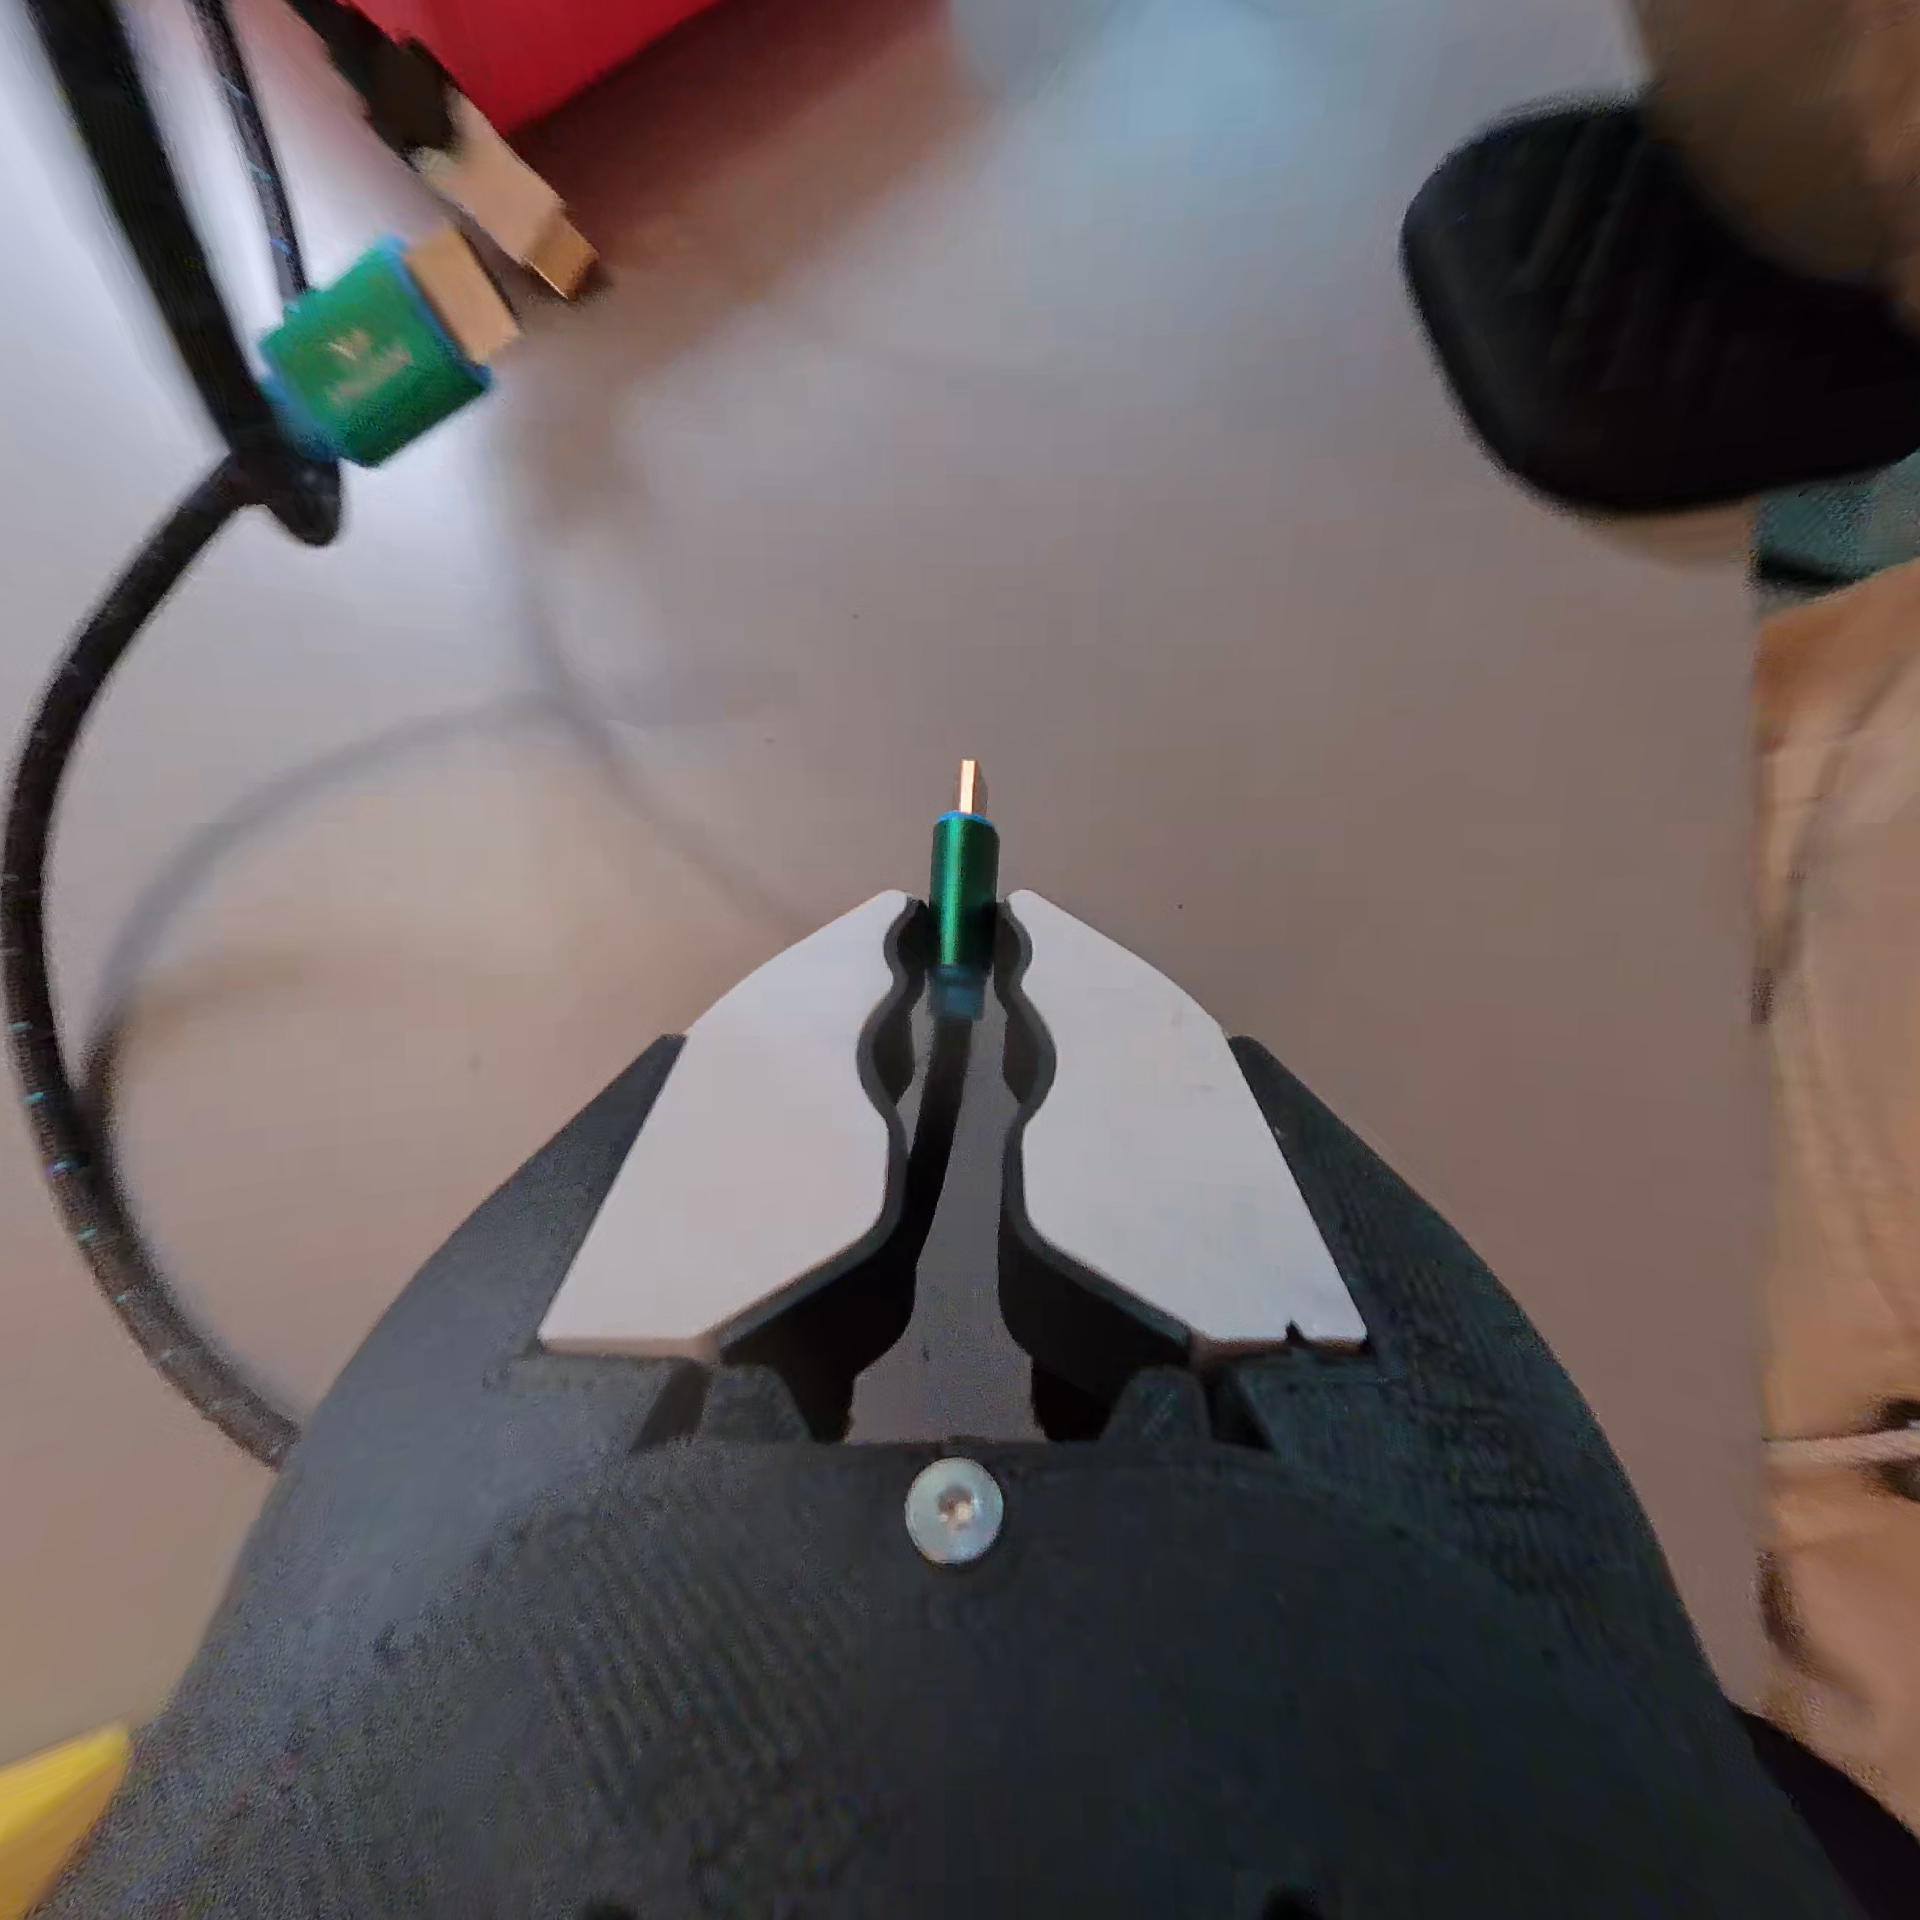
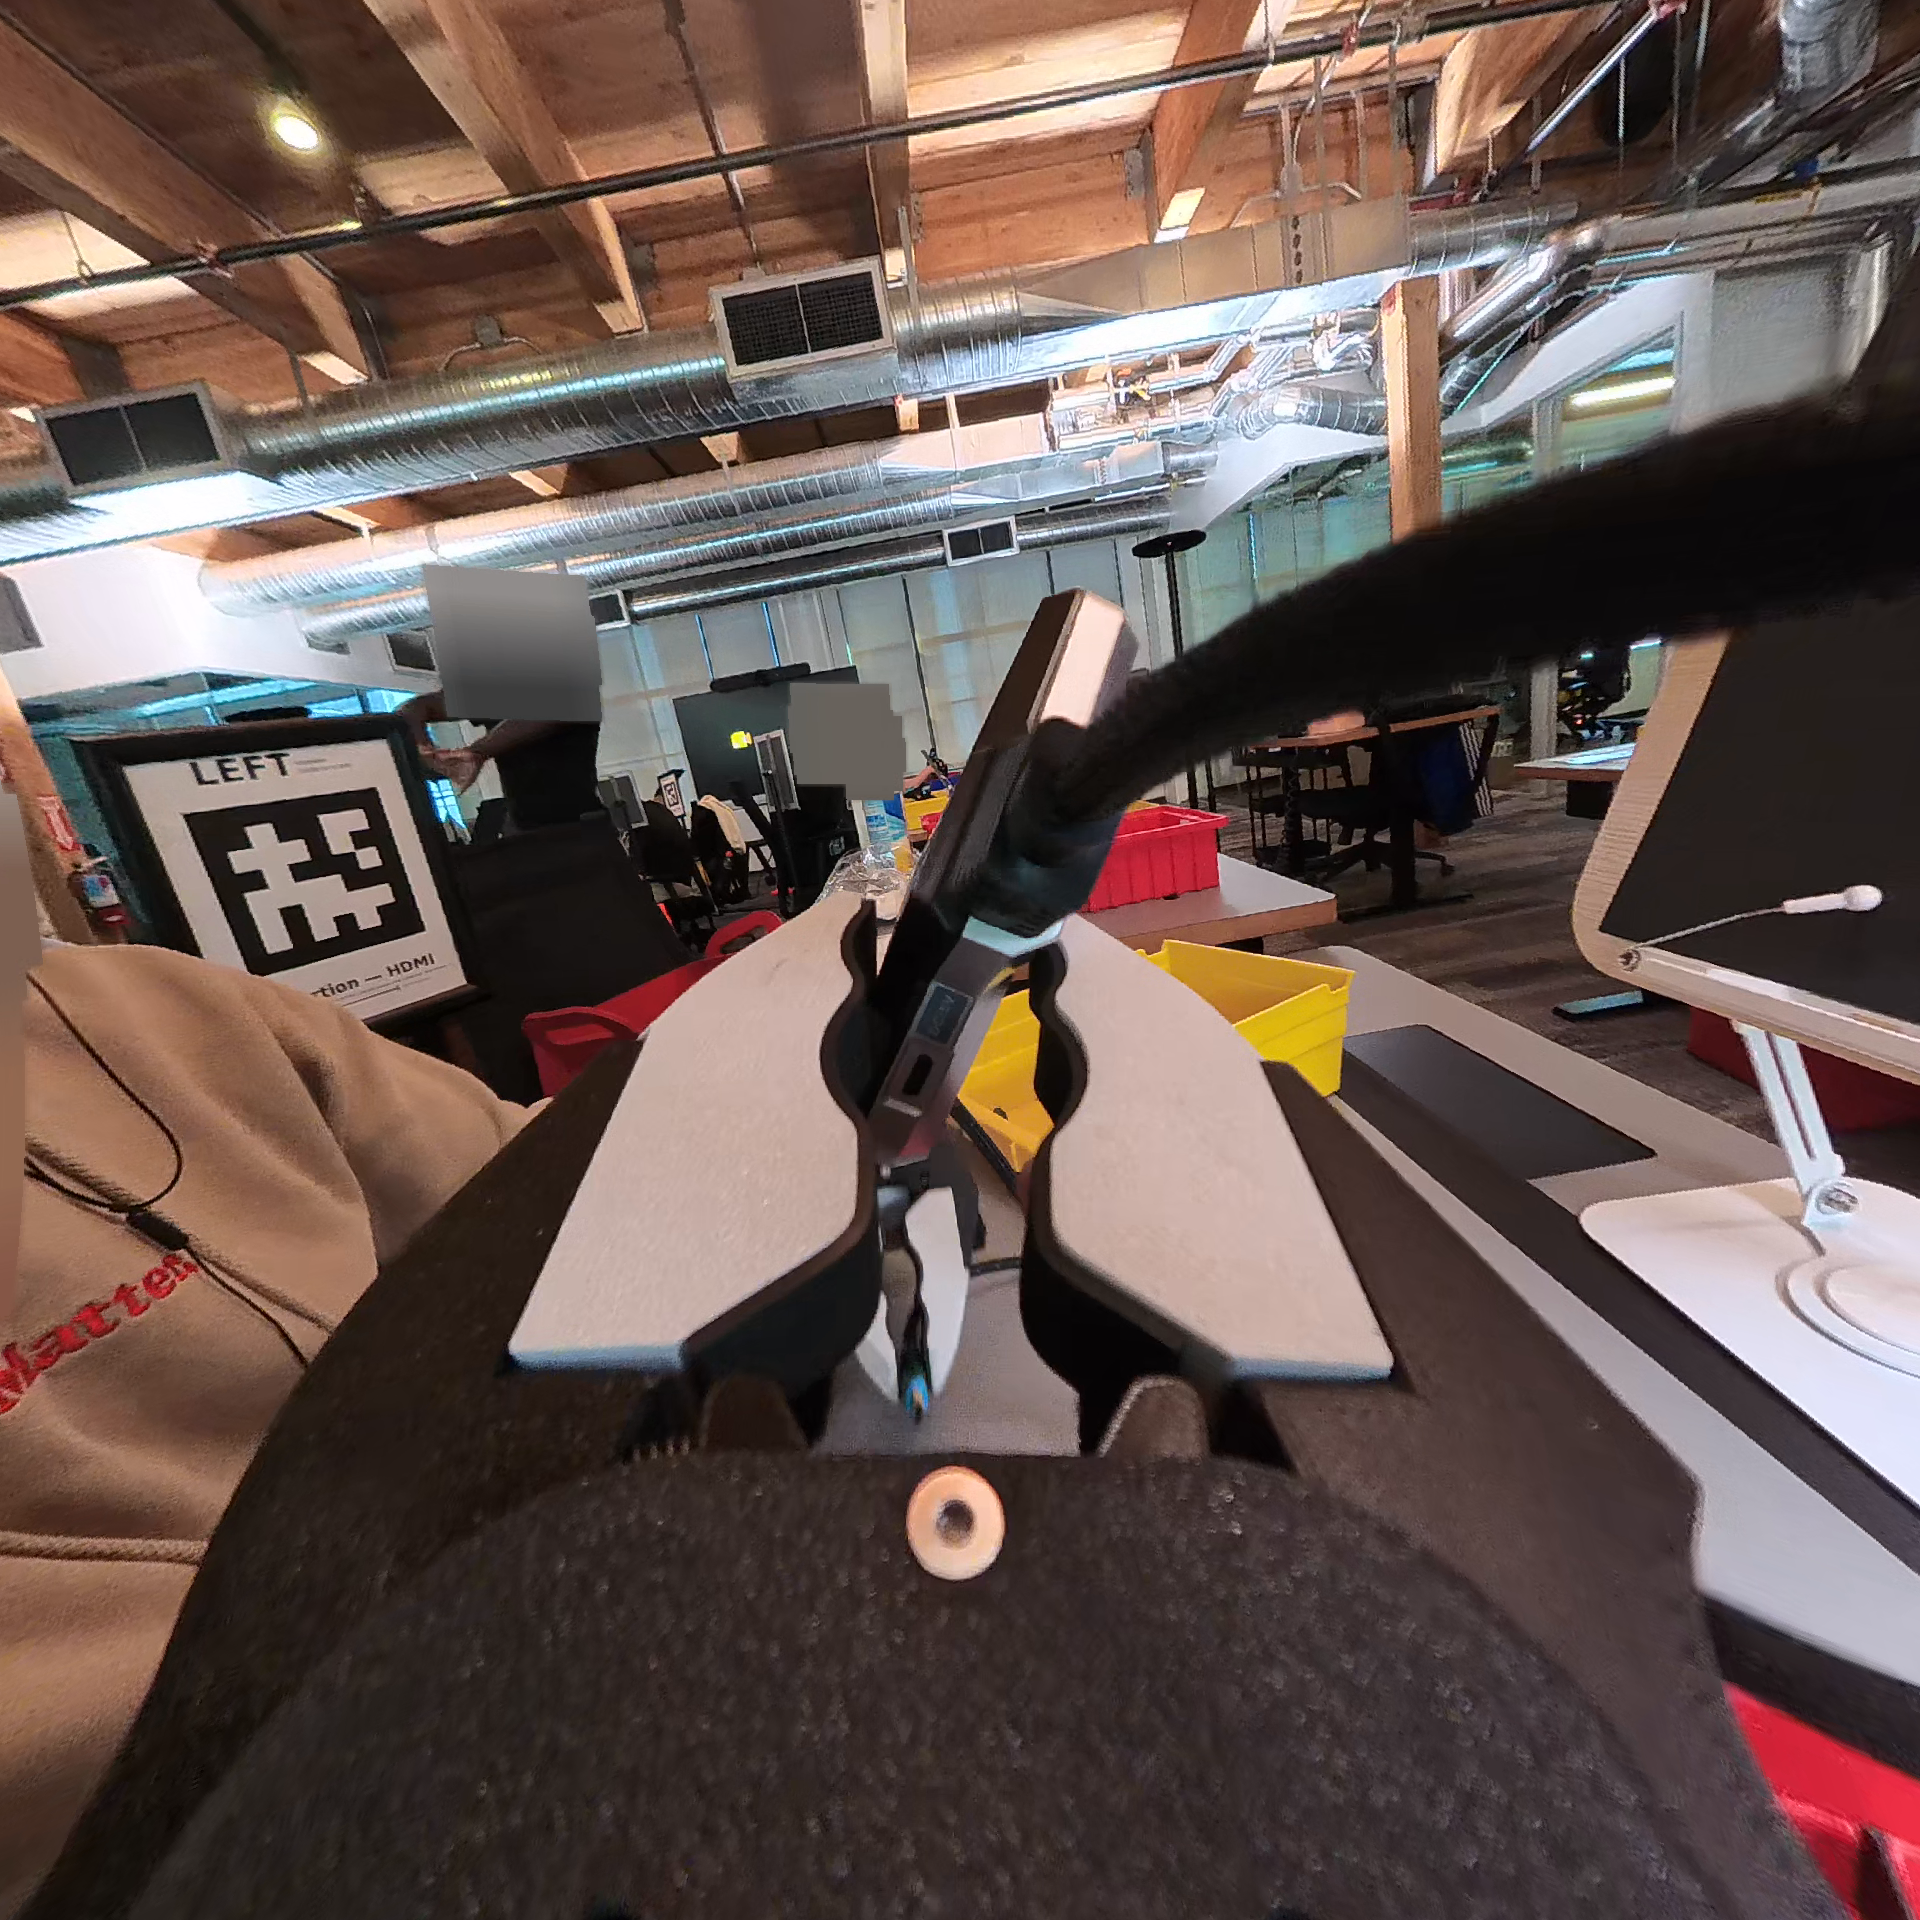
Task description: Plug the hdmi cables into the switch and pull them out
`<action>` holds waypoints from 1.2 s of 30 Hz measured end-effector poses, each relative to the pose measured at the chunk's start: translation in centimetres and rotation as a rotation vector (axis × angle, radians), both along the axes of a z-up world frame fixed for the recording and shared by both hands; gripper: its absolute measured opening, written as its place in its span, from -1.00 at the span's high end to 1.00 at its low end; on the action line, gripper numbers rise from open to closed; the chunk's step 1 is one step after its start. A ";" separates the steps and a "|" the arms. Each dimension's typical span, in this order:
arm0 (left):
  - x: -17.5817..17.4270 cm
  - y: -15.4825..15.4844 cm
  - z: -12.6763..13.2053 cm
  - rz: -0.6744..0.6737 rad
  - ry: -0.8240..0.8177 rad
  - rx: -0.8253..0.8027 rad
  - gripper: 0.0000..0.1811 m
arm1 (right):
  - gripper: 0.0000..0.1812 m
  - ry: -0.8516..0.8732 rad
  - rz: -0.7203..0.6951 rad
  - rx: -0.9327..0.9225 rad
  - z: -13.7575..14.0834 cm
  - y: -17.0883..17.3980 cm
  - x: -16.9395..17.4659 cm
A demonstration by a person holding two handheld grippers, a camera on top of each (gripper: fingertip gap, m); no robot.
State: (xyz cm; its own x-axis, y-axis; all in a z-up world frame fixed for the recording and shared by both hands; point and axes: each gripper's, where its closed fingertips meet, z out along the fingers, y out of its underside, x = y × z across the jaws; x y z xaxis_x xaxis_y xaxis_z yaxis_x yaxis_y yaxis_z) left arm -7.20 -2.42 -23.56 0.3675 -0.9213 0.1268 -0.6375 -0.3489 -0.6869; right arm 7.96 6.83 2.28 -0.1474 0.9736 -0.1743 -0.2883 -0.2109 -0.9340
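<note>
The bench (image 1: 1143, 540) was a plain pale grey surface, seen from above in the left wrist view. In the right wrist view a large workshop was shown, with wooden ceiling beams (image 2: 540, 156), silver ducts (image 2: 623, 416) and further desks.

A marker board (image 2: 301, 862) stood behind a beige sleeve (image 2: 156, 1195). A monitor (image 2: 1766, 831) on a white stand stood at the bench's right edge.

A red bin (image 2: 1153, 852) and a yellow bin (image 2: 1268, 997) were seen beyond the grippers; their contents could not be made out.

The left gripper (image 1: 961, 914) was closed on a green plug (image 1: 961, 894), gold tip pointing forward above the bench, its black cable (image 1: 930, 1122) running back between the fingers. Two loose plugs lay near the far left corner: a second green one (image 1: 379, 364) and a black one (image 1: 499, 197) beside a red object (image 1: 540, 52). A black, blurred shape (image 1: 1621, 312) was seen at upper right.

The right gripper (image 2: 951, 977) was closed on the switch (image 2: 977, 873), held tilted in the air. A thick black cable (image 2: 1455, 634) was plugged into the switch's upper part and crossed the view to the right.
</note>
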 end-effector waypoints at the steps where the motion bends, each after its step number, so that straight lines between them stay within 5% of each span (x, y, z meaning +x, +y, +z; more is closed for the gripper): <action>1: -0.6 0.2 1.2 0.038 -0.050 -0.002 0.86 | 0.70 0.003 -0.002 0.004 0.1 0.0 0.5; 13: -2.7 2.4 10.7 0.246 -0.470 -0.002 0.86 | 0.70 0.081 0.139 0.170 1.9 -4.6 6.4; 18: -5.2 1.2 20.3 0.107 -0.881 -0.022 0.86 | 0.71 0.076 -0.096 -0.009 1.9 0.7 7.5; 24: -6.4 0.9 27.5 0.074 -0.987 0.141 0.86 | 0.71 0.011 -0.100 -0.103 -0.4 2.9 5.5; 30: -3.0 4.3 25.7 0.209 -0.787 0.243 0.86 | 0.71 -0.037 0.032 -0.044 -1.1 0.5 2.3; 36: 1.9 4.1 21.1 0.112 -0.684 0.097 0.86 | 0.72 -0.074 0.157 -0.062 -2.4 -0.9 -1.9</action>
